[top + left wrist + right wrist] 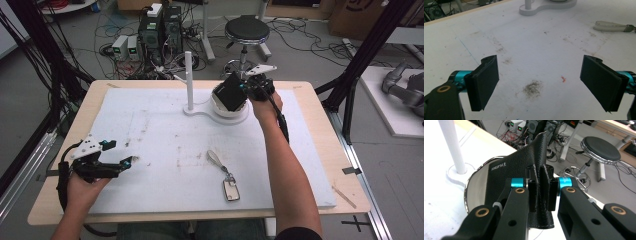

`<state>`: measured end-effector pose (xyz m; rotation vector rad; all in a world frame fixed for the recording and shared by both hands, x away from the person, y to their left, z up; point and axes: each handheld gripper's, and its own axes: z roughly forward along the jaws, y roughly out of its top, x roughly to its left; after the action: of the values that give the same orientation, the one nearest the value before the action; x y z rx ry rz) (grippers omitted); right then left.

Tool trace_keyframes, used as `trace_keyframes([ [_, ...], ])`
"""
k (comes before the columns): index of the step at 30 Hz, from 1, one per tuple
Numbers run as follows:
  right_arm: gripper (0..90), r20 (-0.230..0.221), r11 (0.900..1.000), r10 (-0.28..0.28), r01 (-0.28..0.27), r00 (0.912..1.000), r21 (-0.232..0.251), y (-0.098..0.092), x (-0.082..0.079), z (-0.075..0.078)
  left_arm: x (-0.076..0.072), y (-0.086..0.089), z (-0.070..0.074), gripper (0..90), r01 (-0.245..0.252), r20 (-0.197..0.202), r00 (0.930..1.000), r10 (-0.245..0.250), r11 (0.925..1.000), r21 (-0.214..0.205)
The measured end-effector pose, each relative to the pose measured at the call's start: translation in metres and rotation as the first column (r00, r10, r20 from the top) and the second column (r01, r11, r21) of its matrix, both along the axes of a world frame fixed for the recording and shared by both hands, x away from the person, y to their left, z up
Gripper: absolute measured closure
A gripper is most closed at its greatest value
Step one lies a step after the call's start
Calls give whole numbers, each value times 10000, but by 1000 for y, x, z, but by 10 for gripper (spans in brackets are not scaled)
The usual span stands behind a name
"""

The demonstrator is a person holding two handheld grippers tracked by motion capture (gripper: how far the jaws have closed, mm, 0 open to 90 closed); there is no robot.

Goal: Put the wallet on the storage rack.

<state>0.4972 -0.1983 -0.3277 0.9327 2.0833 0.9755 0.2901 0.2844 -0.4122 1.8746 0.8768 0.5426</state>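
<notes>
Left tongs (539,82) gape wide, empty; right tongs (542,192) clamp one black wallet (229,92); one keyring (223,175).

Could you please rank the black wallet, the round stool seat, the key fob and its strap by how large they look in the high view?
1. Stool seat, though it stands farther off.
2. Black wallet, held in the right gripper over the white dish.
3. Strap and key fob: too close to rank.

We see open table (150,130) across the left and middle; a key fob (230,189) lies near centre, and a white post (189,80) with its dish (235,114) blocks far centre.
</notes>
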Motion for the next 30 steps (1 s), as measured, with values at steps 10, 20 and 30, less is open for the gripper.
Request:
trace_keyframes([
  [10,479,-354,9970,-300,324,9989,700,11,0,-8,1,0,0,155,29,20,10000,-29,10000,1],
  [20,321,-704,9928,-264,344,9972,1145,-9,-19,8,4,-6,0,155,200,27,9998,-200,9998,87],
  [30,235,-219,9846,-154,190,9996,1737,-27,-56,8,11,-13,1,155,372,37,9993,-372,9993,1],
])
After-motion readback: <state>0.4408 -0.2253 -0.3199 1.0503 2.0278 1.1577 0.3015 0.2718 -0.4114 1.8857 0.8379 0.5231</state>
